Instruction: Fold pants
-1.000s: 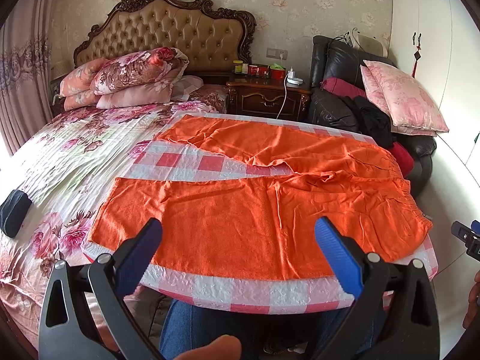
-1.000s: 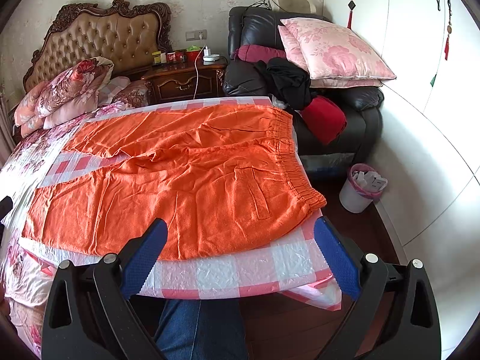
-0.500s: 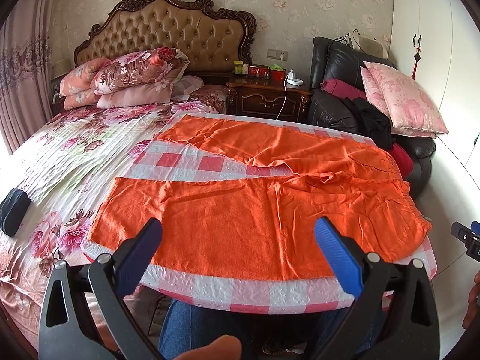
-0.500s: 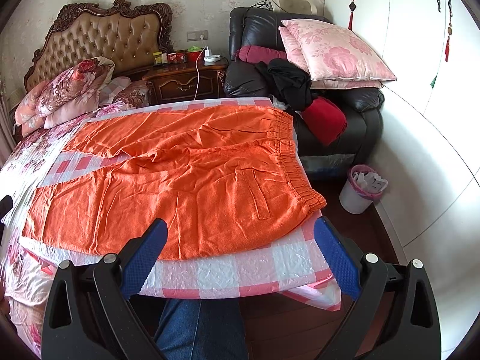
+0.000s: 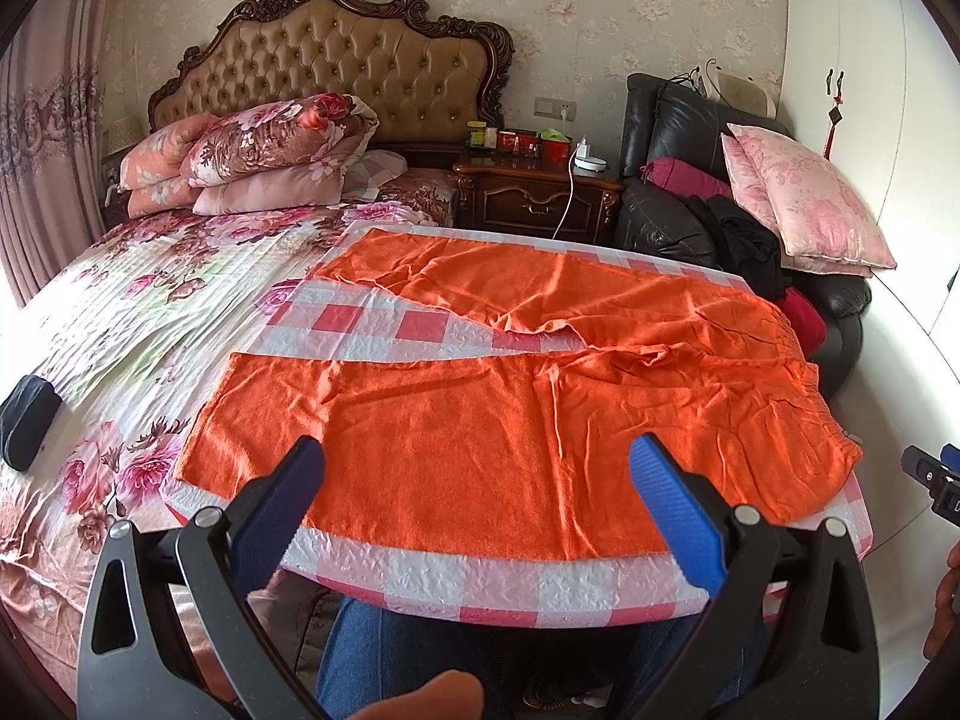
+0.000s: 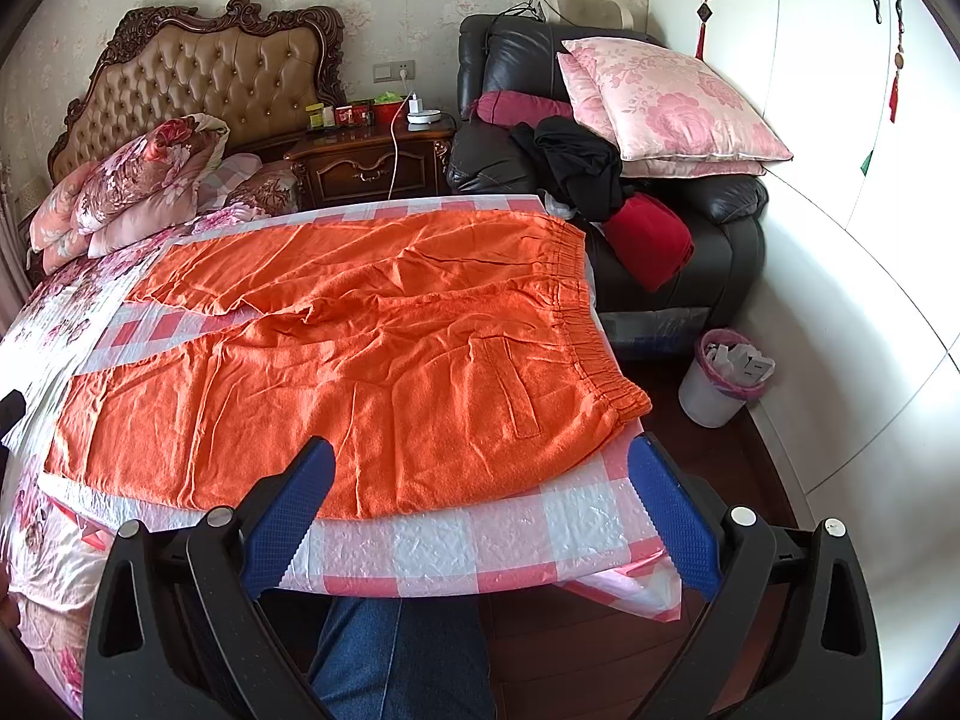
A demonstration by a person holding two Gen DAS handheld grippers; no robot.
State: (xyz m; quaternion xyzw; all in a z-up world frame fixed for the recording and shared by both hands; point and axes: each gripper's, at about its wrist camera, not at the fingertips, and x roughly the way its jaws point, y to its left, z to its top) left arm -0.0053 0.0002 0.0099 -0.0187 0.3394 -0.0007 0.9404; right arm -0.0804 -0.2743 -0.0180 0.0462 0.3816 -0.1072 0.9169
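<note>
a: pants (image 5: 510, 414), orange ones, are seen spread flat on a pink-and-white checked sheet (image 5: 480, 585) at the near end of the bed (image 5: 150, 312) in the left wrist view. the two legs are laid apart toward the left, with checked squares shown between them, and the waistband is turned to the right.

b: and the left gripper (image 5: 477, 501)?

a: its blue fingers (image 5: 675, 513) are held spread wide, nothing is pinched, and it is kept over the near edge of the pants without the cloth being touched. a dark object (image 5: 27, 420) is seen on the floral bedspread at far left, and a piece of the other gripper is caught at the right edge.

b: what is shown in the right wrist view?

a: the same pants (image 6: 360, 372) are viewed from nearer the waist. the elastic waistband (image 6: 591, 339) is laid along the right edge of the checked sheet (image 6: 480, 540), and a pocket flap is visible beside it. the right gripper (image 6: 480, 510) is also held wide apart, empty, over the sheet's near border. a black armchair (image 6: 720, 252) piled with pillows and clothes is seen beyond, and a small bin (image 6: 720, 387) is placed on the floor near it.
</note>
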